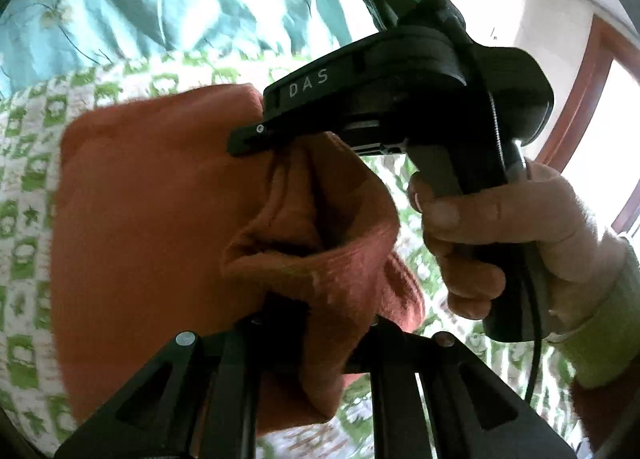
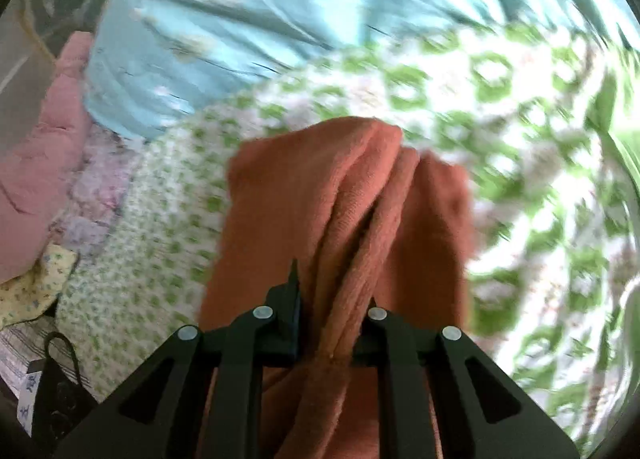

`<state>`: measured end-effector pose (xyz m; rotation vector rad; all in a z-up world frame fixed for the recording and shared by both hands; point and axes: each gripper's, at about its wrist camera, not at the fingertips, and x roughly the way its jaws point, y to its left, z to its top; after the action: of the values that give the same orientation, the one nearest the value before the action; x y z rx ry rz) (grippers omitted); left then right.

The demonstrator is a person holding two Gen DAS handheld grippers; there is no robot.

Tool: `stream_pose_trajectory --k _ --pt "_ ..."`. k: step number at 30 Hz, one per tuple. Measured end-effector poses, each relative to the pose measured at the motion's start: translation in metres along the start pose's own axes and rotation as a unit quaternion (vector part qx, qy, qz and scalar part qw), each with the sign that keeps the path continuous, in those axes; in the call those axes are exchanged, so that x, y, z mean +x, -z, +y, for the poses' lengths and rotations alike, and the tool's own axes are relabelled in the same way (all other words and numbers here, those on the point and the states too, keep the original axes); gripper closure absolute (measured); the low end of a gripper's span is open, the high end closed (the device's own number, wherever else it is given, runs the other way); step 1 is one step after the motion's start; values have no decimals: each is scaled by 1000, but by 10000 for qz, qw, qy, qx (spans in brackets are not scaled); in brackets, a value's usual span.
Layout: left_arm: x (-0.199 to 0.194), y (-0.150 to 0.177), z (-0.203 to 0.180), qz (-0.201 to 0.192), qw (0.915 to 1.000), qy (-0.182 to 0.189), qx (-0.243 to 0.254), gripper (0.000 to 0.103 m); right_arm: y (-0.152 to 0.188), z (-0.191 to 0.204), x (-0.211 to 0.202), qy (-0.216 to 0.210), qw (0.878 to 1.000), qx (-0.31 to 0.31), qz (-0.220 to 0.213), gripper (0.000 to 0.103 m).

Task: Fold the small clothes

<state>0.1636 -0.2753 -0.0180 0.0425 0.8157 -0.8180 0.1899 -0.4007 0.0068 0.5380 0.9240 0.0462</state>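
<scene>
An orange-red knit garment (image 1: 152, 199) hangs bunched between both grippers above a green-and-white patterned bedsheet (image 1: 24, 179). My left gripper (image 1: 316, 323) is shut on a thick fold of the garment close to the camera. In the left wrist view my right gripper (image 1: 256, 143), black and held by a hand (image 1: 500, 235), pinches the garment's upper edge. In the right wrist view my right gripper (image 2: 328, 315) is shut on gathered folds of the garment (image 2: 320, 187), which hangs forward over the sheet (image 2: 500, 107).
A light blue floral blanket (image 2: 240, 19) lies bunched at the far side of the bed. Pink fabric (image 2: 44, 147) and a yellow patterned cloth (image 2: 28, 291) lie at the left. A wooden door frame (image 1: 580, 83) stands at the right.
</scene>
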Motion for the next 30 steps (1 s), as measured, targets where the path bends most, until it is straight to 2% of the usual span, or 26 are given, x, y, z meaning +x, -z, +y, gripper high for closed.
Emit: stream_pose_trajectory --k 4,8,10,12,14,17,19,23,25,26,27,30 --pt "6 2 1 85 9999 -79 10 92 12 -22 7 -80 9999 90 6 88" --pt "-7 -9 -6 -110 9999 -55 107 92 10 -23 -7 -354 9986 203 -350 88" --pt "-5 -11 -10 -73 9999 -34 139 90 6 -19 -12 -250 9986 133 -453 88" --pt "5 -11 -8 110 9999 63 71 89 7 -21 -10 -43 9992 106 -378 88" --pt "15 -9 -5 313 9993 216 53 83 12 -27 -1 281 9994 70 -182 87" --pt "7 -3 -3 364 9979 512 137 70 22 -33 -2 381 9990 99 -205 84" --pt "-5 0 1 391 9968 678 188 61 26 -30 -10 540 9980 57 -337 76" --pt "-32 10 17 412 9958 816 65 50 35 -25 -24 800 9957 -11 -462 63" --pt "-50 16 26 378 9964 757 -64 44 40 -27 -29 841 9953 36 -475 43" --pt "-55 16 33 352 9969 699 -109 42 44 -27 -31 925 9946 21 -468 38" --pt "-62 17 42 328 9975 602 -175 37 47 -26 -31 963 9943 0 -457 35" --pt "-76 17 71 277 9980 397 -396 30 59 -32 -30 972 9948 44 -295 35"
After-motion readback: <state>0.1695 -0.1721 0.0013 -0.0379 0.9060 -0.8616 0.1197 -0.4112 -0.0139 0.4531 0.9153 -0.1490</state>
